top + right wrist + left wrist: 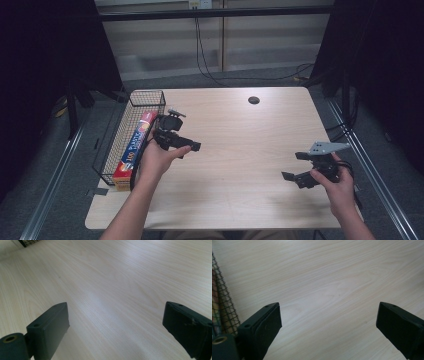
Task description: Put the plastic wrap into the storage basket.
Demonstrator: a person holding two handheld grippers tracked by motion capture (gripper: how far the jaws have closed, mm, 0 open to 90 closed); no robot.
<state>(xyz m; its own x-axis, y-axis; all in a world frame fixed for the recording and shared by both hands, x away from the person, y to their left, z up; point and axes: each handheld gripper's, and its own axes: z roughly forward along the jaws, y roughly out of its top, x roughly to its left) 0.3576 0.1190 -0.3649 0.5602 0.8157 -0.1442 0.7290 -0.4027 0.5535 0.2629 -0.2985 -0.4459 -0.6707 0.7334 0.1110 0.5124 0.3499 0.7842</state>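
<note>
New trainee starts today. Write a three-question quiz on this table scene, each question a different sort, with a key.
1. True or false: the long box lies inside the wire basket.
2. Which gripper is nearer the basket? A) left gripper B) right gripper
3. Fill in: both grippers' jaws stand ____, with nothing between them.

Key: 1 true; 2 A; 3 open, as each gripper view shows bare table between its jaws.
</note>
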